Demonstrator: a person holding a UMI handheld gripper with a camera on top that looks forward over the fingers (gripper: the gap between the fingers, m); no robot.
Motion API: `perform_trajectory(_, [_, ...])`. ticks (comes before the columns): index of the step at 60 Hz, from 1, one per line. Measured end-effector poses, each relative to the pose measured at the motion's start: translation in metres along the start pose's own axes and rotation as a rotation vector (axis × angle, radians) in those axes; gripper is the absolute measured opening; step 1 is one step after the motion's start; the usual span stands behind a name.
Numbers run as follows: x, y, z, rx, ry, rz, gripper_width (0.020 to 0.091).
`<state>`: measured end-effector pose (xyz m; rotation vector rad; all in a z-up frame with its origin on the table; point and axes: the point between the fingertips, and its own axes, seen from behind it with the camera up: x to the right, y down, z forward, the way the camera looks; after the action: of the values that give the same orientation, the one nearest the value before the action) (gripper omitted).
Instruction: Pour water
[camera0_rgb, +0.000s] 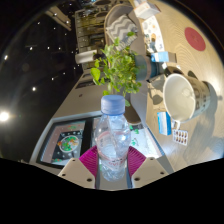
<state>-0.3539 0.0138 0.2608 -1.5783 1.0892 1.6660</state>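
The fingers (113, 166) are closed on a clear plastic bottle (113, 135), their pink pads (90, 160) pressed against its lower body from both sides. It is held upright, probably so nothing spills before the pour. The bottle is ribbed and see-through, with a pale blue cap (113, 102) still on top, which would need to come off before any water can flow. Just beyond it stands a small plant (118, 65) with soft green leaves, a likely place for the water. To the right on the light counter (82, 100) sits a smooth white mug (180, 95), open mouth facing the bottle.
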Motion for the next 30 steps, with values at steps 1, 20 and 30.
perform_trajectory(1, [-0.01, -0.001, -0.006, -0.006, -0.002, -0.046, 0.0357])
perform_trajectory(20, [-0.133, -0.108, -0.075, 0.179, 0.115, -1.057, 0.036])
perform_trajectory(30, [-0.104, -0.197, -0.109, 0.245, 0.327, -1.47, 0.0358])
